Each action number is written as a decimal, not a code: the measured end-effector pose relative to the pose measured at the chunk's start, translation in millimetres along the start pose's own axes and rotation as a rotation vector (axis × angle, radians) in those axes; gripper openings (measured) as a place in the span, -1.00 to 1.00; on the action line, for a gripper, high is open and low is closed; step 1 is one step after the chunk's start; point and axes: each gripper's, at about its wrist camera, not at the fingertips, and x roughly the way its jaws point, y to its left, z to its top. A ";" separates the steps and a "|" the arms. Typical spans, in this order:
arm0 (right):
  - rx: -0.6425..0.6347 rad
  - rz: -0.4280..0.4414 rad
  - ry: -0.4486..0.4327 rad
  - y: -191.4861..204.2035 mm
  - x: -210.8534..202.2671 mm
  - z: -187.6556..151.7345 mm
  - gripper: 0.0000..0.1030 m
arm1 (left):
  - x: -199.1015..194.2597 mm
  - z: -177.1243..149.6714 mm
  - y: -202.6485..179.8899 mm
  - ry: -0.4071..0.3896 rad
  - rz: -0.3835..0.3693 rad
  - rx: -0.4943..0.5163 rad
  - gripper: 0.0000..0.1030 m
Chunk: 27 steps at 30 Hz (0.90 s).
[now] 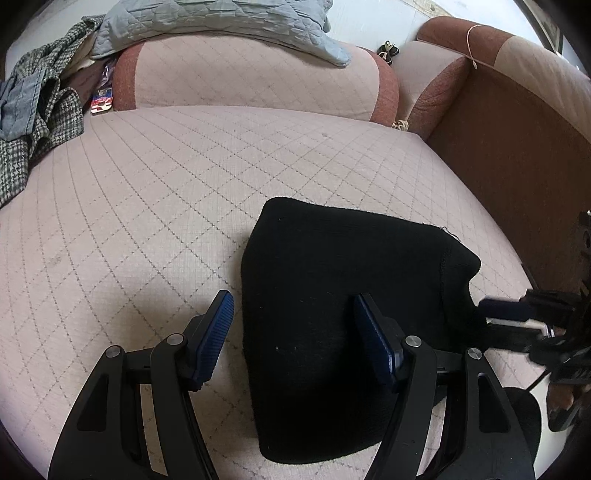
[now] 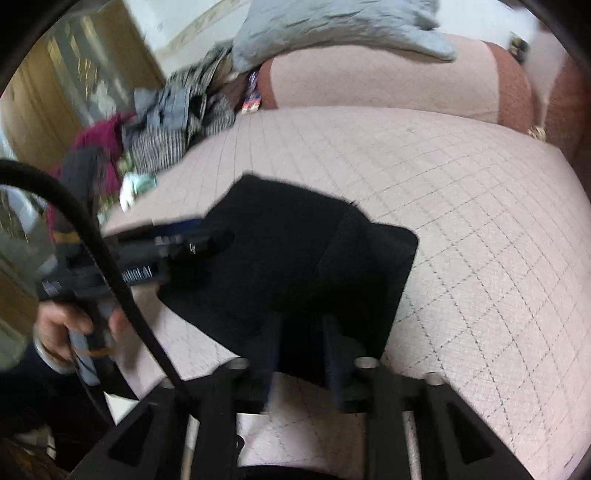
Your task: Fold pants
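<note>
Working on a pair of black pants (image 1: 332,266) on a sofa, with the garment lying folded in a compact, roughly rectangular stack near the front of the pink quilted seat cushion (image 1: 184,166). Holding the left claw (image 1: 291,299) spread wide and gripping nothing, tilted down above the stack's edge, with one blue-padded finger (image 1: 218,325) hanging over bare cushion and the other (image 1: 373,339) over the black cloth. Bringing the right claw (image 2: 301,325) in at the stack's opposite side, fingers parted only a little, with the cloth's near border showing in the narrow gap; being too blurred in its own camera to show whether either pad is touching the fabric. Showing the same right claw (image 1: 484,314) low at the edge of the left wrist view, its tips just beside a corner of the pants. Catching the person's hand (image 2: 70,325) wrapped around the left claw's handle, with a black cable (image 2: 110,266) curving across in front of it. Leaving a heap of checked and grey clothes (image 1: 40,110) at the far end of the seat, well apart from the pants, and a pale blue quilted blanket (image 1: 221,18) draped over the back cushion (image 1: 251,74).
</note>
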 end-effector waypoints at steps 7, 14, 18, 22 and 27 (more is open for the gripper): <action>0.125 -0.046 -0.032 -27.6 -12.6 -0.4 -0.16 | -8.2 4.0 17.3 0.003 -0.055 -0.085 0.32; 0.203 0.037 0.005 -52.5 7.5 3.0 -0.06 | -2.1 1.6 30.4 0.038 -0.098 -0.154 0.32; 0.227 0.116 0.004 -63.7 17.6 9.2 0.02 | 2.8 1.7 25.9 0.051 -0.110 -0.141 0.32; 0.218 0.174 0.034 -66.7 34.1 13.4 0.17 | 9.5 0.9 19.2 0.068 -0.127 -0.113 0.32; 0.188 0.202 0.034 -64.7 43.8 21.6 0.18 | 22.5 0.2 15.7 0.090 -0.142 -0.108 0.41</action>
